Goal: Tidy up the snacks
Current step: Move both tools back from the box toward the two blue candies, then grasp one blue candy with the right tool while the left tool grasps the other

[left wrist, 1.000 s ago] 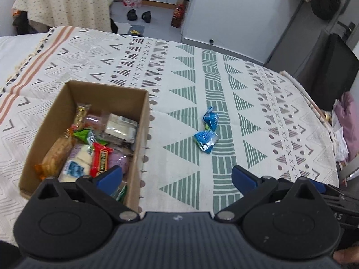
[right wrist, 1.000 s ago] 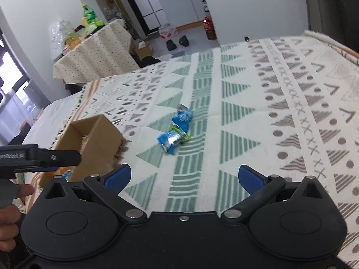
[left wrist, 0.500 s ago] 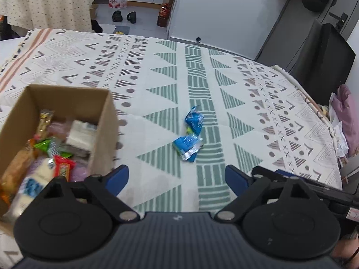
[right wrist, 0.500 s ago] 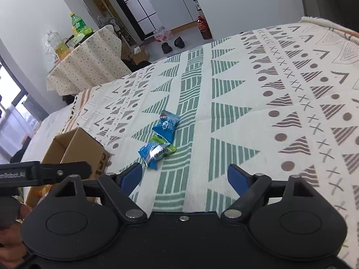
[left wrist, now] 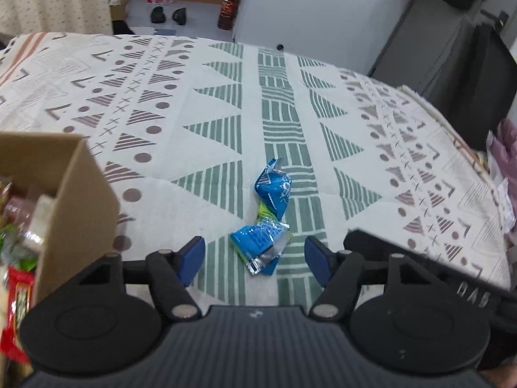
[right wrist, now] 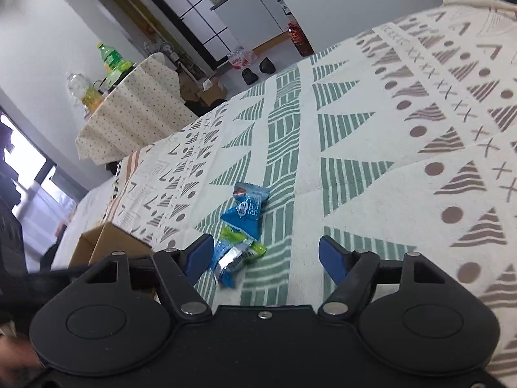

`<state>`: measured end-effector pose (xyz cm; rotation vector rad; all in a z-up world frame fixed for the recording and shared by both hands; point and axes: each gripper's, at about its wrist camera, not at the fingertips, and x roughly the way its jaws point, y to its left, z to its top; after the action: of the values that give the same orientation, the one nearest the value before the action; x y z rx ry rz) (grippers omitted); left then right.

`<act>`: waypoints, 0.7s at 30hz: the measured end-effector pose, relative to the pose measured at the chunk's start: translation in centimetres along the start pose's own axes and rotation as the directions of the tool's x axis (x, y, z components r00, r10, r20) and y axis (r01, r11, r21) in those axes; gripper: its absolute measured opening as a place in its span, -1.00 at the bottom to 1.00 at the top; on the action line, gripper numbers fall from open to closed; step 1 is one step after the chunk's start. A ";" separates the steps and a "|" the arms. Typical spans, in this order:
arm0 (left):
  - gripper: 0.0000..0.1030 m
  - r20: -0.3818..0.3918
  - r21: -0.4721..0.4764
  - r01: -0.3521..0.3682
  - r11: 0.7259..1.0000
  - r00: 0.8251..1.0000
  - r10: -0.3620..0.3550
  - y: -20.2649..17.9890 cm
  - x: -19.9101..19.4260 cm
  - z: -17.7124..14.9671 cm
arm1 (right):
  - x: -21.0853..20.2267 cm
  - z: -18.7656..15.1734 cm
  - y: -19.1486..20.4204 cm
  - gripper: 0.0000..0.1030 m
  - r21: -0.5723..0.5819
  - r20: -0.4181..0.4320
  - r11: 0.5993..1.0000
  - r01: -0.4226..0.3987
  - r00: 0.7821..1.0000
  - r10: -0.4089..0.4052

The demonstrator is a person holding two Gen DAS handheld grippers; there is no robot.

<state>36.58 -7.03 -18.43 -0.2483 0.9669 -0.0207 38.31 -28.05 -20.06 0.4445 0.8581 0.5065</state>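
Two blue snack packets lie on the patterned cloth (left wrist: 210, 103), a far one (left wrist: 273, 190) (right wrist: 247, 208) and a crumpled near one (left wrist: 258, 245) (right wrist: 232, 255). My left gripper (left wrist: 255, 260) hovers low over the near packet, which sits between its blue fingers without touching either; the jaws are closing. My right gripper (right wrist: 266, 257) comes in from the other side, jaws also closing, with the near packet just inside its left finger (right wrist: 200, 255). A cardboard box (left wrist: 77, 194) (right wrist: 110, 245) holding several snacks stands to the left.
The right gripper's black body (left wrist: 420, 268) crosses the lower right of the left wrist view, close beside my left one. A dark chair (left wrist: 478, 74) stands past the cloth's right edge. Beyond the far edge are a table with a dotted cloth (right wrist: 135, 113), bottles and shoes (left wrist: 168, 14).
Both grippers have sunk and moved in on the blue packets, which now look larger and lie between the fingers. Both pairs of jaws have narrowed. The box has slid toward the left edge.
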 end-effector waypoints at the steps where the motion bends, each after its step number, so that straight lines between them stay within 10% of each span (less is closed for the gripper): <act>1: 0.31 -0.008 0.014 -0.006 1.000 1.000 0.006 -0.1 0.5 0.0 | 0.3 0.1 -0.2 0.39 0.004 0.000 1.000 0.006 1.000 -0.006; 14: 0.27 -0.025 0.060 -0.002 0.998 1.000 0.003 -0.8 4.1 0.5 | 2.9 0.8 -0.3 0.39 0.036 -0.009 0.999 -0.030 0.999 0.030; 21: -0.46 -0.011 0.001 -0.019 1.000 1.000 0.019 0.2 4.2 0.5 | 4.6 0.9 0.2 0.30 0.024 -0.028 0.999 -0.048 0.998 0.048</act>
<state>39.34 -7.24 -21.61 -0.2384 0.9802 -0.0048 41.51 -25.37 -22.18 0.4810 0.8830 0.5488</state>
